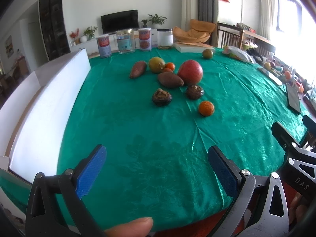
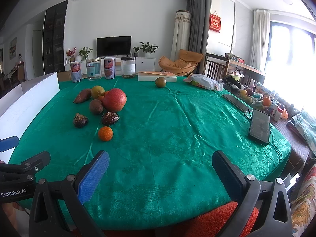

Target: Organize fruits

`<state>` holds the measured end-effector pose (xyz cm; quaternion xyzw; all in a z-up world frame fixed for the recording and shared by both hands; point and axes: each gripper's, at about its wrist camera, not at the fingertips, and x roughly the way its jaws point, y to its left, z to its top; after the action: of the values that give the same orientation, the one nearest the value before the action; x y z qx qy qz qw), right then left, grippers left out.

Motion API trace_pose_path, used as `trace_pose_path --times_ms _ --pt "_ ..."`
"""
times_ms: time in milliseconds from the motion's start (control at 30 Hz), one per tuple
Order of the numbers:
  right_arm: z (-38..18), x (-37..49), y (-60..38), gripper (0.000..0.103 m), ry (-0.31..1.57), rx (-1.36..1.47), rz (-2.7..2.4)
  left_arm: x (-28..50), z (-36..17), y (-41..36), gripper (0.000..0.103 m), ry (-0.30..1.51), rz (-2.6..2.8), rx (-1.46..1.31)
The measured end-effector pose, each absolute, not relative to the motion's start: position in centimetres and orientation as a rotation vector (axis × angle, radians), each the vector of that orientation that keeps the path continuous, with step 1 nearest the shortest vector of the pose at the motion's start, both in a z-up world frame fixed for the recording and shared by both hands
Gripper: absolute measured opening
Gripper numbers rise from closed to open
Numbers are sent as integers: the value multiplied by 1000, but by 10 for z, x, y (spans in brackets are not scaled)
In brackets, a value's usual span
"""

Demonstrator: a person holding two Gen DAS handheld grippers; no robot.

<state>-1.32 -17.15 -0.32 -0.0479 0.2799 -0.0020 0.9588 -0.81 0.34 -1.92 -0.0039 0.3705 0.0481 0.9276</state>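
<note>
I've got the left gripper [image 1: 157, 169] and right gripper [image 2: 161, 174] spread wide, empty, low over green tablecloth [image 2: 177, 118]; fruit pile [image 1: 173, 75] ahead, living room beyond

Walls: we see white walls [image 2: 150, 15], upper centre.
Television: dark television [image 2: 114, 46], centre.
Window: bright window [image 2: 292, 49], right.
Chair: orange chair [image 2: 180, 62].

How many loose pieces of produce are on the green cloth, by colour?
Large red round fruit: 1
Small orange citrus: 3
Yellow-green round fruit: 2
Brown oblong tubers: 2
Dark wrinkled mushroom-like pieces: 2
Total: 10
</note>
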Motion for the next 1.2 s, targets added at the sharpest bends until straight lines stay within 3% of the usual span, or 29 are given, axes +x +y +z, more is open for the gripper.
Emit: trace_pose_path --times_ms 533,867,1200 --pt "-7 -5 -177 103 599 -66 -19 12 -43 20 102 882 147 -9" --pt "-42 64 -186 103 825 22 3 62 -72 13 103 1006 109 -19" --pt "-68 82 -179 103 871 15 6 66 -75 10 103 969 85 -37"
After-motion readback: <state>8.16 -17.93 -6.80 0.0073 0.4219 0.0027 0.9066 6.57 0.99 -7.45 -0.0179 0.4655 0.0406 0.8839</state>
